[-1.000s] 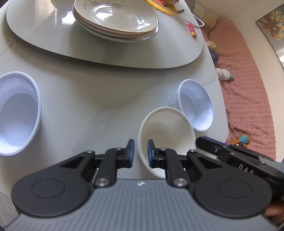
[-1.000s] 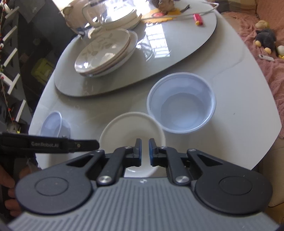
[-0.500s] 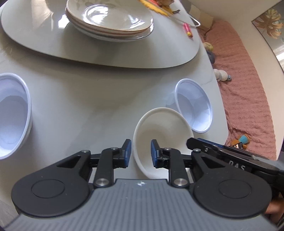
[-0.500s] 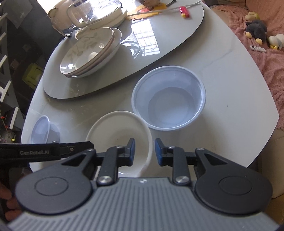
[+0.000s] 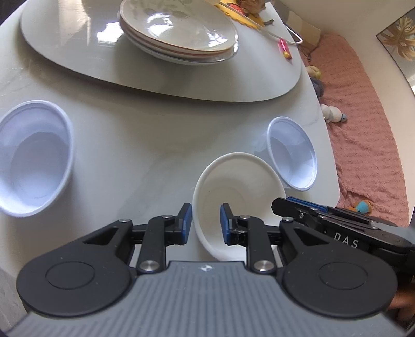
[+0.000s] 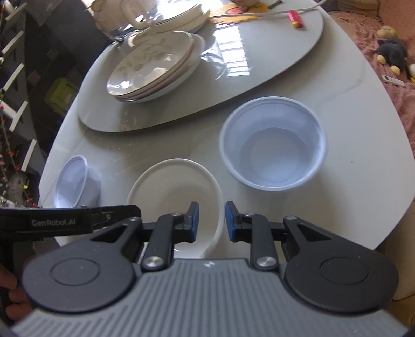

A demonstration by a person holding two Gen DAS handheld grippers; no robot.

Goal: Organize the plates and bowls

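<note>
While both our grippers straddle opposite rims of the round white ceramic bowl [image 5: 240, 191], their jaws stand apart, pads clear of the rim. From its left: the left gripper [image 5: 205, 223] has widened, the right gripper [image 6: 211, 221] eased in, apparently readying a two-sided lift. Only the right view shows the glass pitcher [image 6: 153, 13] far behind that bowl.

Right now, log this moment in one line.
left gripper: open, just opening, white bowl rim between | right gripper: open, just closing, rim between
</note>
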